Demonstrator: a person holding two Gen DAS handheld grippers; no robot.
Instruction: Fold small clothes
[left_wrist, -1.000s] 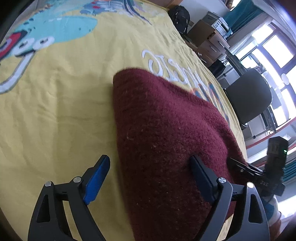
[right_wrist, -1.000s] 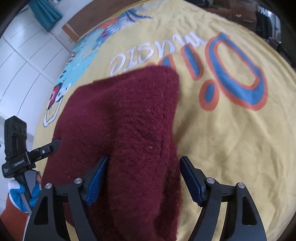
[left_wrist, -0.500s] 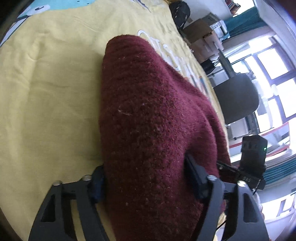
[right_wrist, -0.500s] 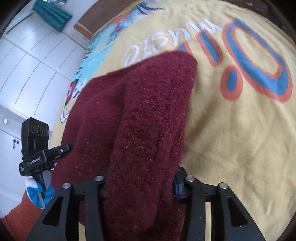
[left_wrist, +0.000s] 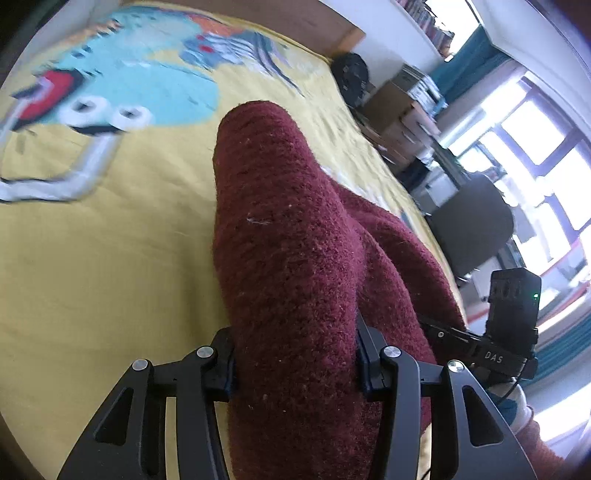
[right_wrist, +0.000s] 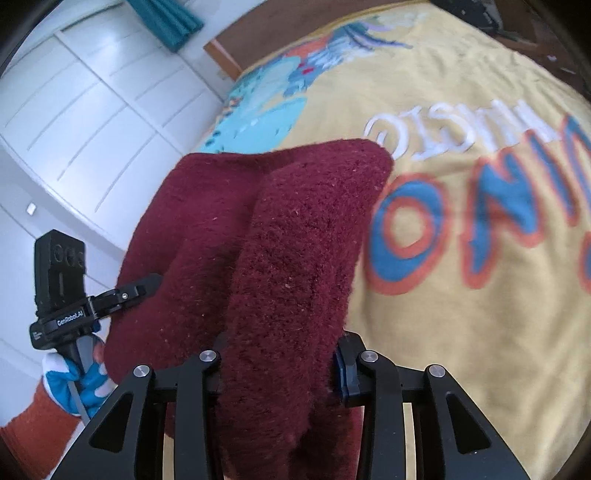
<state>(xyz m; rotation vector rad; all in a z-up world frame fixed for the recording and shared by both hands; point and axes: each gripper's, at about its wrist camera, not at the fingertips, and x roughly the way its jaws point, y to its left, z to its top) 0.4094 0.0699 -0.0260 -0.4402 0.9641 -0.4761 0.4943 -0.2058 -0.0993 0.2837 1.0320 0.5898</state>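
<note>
Two hand-held grippers clamp one dark red knitted garment (left_wrist: 295, 258) over a bed. The left hand-held gripper (left_wrist: 295, 363) has just been closing, and its jaws now press on a thick fold of the knit that bulges up between them and runs forward away from the fingers. The right hand-held gripper (right_wrist: 279, 363) has likewise just been closing and squeezes another bunched ridge of the same garment (right_wrist: 295, 240), its blue pad (right_wrist: 342, 373) showing at the right edge of the fabric. The cloth spans from one hand-held gripper to the other, sagging between them, with its far end ahead of both. Under it lies a yellow bedspread (left_wrist: 92, 258) printed with a light blue cartoon figure (left_wrist: 147, 85) and large blue and orange letters (right_wrist: 498, 221). To the left of the right hand-held gripper, a hand in a blue and white glove (right_wrist: 79, 380) with an orange sleeve (right_wrist: 33, 424) holds the other tool's handle. Beyond the bed to the right of the left hand-held gripper stands a dark chair (left_wrist: 472, 225) near bright windows (left_wrist: 535, 147).
</note>
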